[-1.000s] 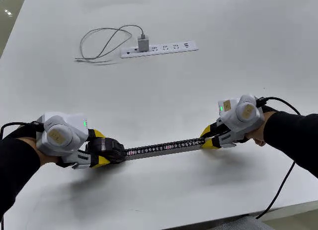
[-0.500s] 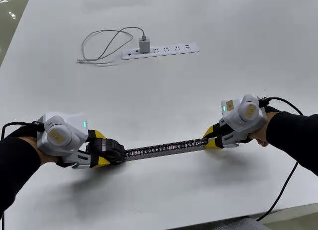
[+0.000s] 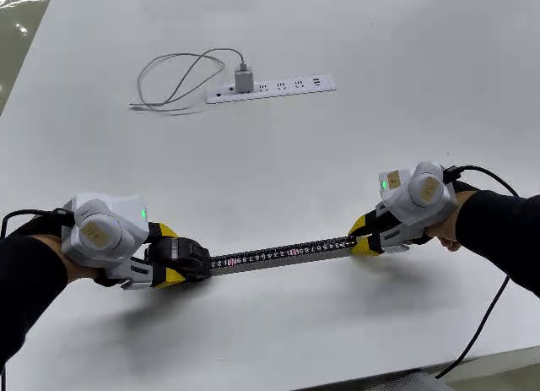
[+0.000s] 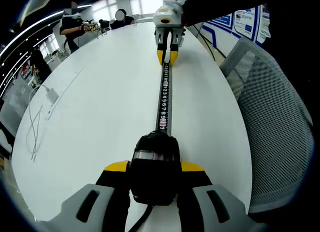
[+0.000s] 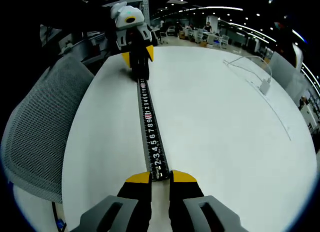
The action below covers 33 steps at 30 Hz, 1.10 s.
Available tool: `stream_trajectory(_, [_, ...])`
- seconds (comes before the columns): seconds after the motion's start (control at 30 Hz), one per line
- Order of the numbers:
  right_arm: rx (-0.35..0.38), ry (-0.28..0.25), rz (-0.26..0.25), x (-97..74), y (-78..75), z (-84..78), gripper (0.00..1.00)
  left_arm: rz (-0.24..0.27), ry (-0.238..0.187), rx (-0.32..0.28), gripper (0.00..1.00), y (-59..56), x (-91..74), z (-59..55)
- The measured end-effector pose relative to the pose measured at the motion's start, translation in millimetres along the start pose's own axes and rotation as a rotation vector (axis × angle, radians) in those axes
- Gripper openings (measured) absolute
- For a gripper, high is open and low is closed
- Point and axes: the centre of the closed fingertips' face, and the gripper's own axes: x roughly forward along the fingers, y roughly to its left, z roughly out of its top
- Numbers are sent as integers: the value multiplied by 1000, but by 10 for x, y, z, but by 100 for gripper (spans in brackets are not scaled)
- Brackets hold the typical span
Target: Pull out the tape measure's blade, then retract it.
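A black tape measure case [image 3: 180, 257] [image 4: 155, 167] sits on the white table, held between the yellow-tipped fingers of my left gripper [image 3: 169, 254] [image 4: 155, 168], which is shut on it. Its dark numbered blade [image 3: 283, 253] [image 4: 164, 99] [image 5: 150, 129] runs flat across the table to my right gripper [image 3: 363, 236] [image 5: 160, 178]. That gripper is shut on the blade's end. In the left gripper view the right gripper [image 4: 167, 55] appears at the far end of the blade; in the right gripper view the left gripper [image 5: 135, 54] and the case appear at the far end.
A white power strip [image 3: 270, 85] with a plugged-in charger [image 3: 243, 75] and a looped grey cable [image 3: 173, 78] lies at the back of the table. A mesh office chair [image 4: 272, 127] [image 5: 37, 137] stands at the table's near edge. A black cable [image 3: 481, 315] trails from the right gripper.
The right gripper has moved a little further right with the blade's end, so more blade shows. The left gripper and the case have stayed in place.
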Motion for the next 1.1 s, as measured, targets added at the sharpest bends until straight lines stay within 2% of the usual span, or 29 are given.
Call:
stream_trajectory(0.13, [-7, 11, 2, 24, -7, 11, 9, 2, 0, 0, 31, 3, 4, 2])
stream_trajectory(0.23, [-34, 44, 12, 35, 1, 17, 10, 4, -3, 0, 31, 13, 6, 1])
stream_trajectory(0.33, [-16, 84, 28, 46, -22, -29, 11, -4, -3, -5, 32, 29, 9, -1])
stream_trajectory(0.37, [-38, 82, 23, 45, -28, -20, 11, -8, -4, -6, 32, 33, 12, 0])
stream_trajectory(0.63, [-51, 90, 8, 48, -33, -34, 12, -28, 9, -2, 32, 28, 16, -12])
stream_trajectory(0.87, [-67, 90, 18, 49, -14, -36, 13, -29, 26, 7, 32, 28, 18, -24])
stream_trajectory(1.1, [-78, 89, 40, 50, 36, -3, 24, -30, 41, -2, 32, 21, -23, -61])
